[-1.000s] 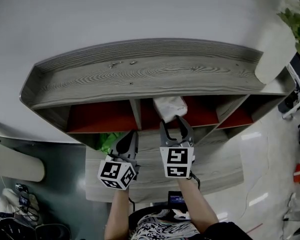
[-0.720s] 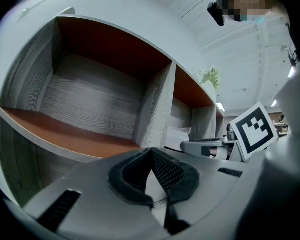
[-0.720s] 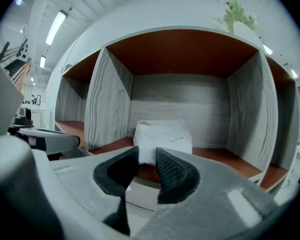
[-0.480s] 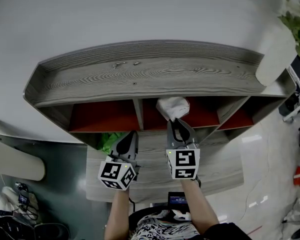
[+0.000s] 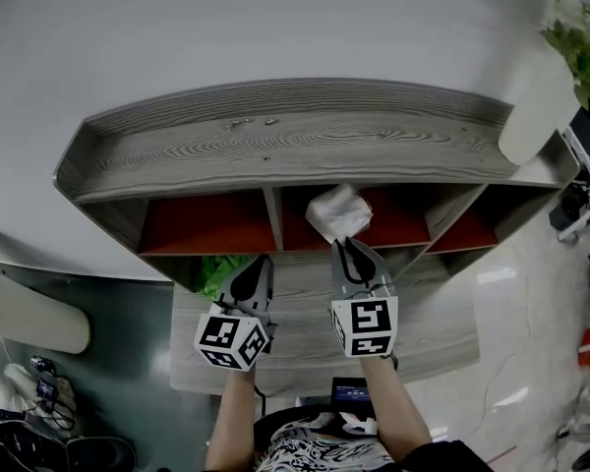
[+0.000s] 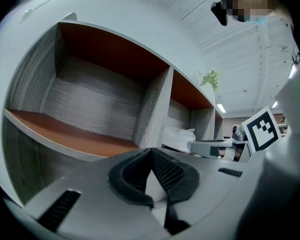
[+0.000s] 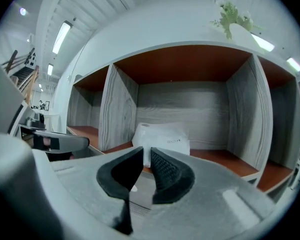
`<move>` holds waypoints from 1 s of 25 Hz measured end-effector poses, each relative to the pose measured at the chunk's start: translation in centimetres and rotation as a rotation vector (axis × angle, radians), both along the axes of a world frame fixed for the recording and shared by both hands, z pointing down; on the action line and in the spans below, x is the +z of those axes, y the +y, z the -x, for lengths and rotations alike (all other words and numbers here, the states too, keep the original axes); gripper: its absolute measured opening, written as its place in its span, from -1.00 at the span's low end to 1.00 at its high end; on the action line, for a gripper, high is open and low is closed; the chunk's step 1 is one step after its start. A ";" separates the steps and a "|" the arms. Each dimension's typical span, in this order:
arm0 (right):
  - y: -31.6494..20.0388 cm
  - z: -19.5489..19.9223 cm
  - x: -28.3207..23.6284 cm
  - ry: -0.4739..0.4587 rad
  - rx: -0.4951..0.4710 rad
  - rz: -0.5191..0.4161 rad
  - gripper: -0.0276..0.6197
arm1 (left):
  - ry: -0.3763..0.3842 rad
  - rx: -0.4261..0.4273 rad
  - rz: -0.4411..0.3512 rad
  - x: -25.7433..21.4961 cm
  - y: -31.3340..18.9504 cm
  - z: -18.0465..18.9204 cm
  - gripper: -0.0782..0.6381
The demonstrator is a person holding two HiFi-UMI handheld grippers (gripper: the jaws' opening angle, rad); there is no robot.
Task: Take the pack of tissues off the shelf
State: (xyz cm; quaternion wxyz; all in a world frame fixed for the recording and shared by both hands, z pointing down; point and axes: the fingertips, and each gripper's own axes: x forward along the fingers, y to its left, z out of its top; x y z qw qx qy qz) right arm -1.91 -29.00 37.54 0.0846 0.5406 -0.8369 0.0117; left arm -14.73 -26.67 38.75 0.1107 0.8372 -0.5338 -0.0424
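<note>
Head view first, looking steeply down onto a grey wooden shelf (image 5: 275, 150) with red-lined compartments. Sitting in the middle compartment, right at the front edge and closer to the left divider: the pack of tissues (image 5: 339, 209). Reaching into that opening, the right tool (image 5: 346, 246), just now closing, narrowed to a slim gap and pinching the pack's near edge. Same story from the right gripper view: white pack directly beyond the dark pads (image 7: 165, 169), touching the tips. Holding just beside it, short of the shelf's front edge, the left tool (image 5: 260, 264), pressed together at the tips, nothing between them.
</note>
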 end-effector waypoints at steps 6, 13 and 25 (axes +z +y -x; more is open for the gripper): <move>0.9 -0.3 0.1 0.017 -0.009 -0.014 -0.76 | -0.001 0.007 -0.002 -0.2 0.4 -0.4 -0.76; 2.2 -0.8 -0.2 -0.011 -0.027 -0.025 -0.77 | 0.069 0.032 0.012 -0.7 1.2 -0.8 -0.76; 5.5 -2.0 -1.1 -0.025 -0.028 -0.078 -0.79 | 0.022 -0.005 0.012 -1.2 3.2 -0.2 -0.76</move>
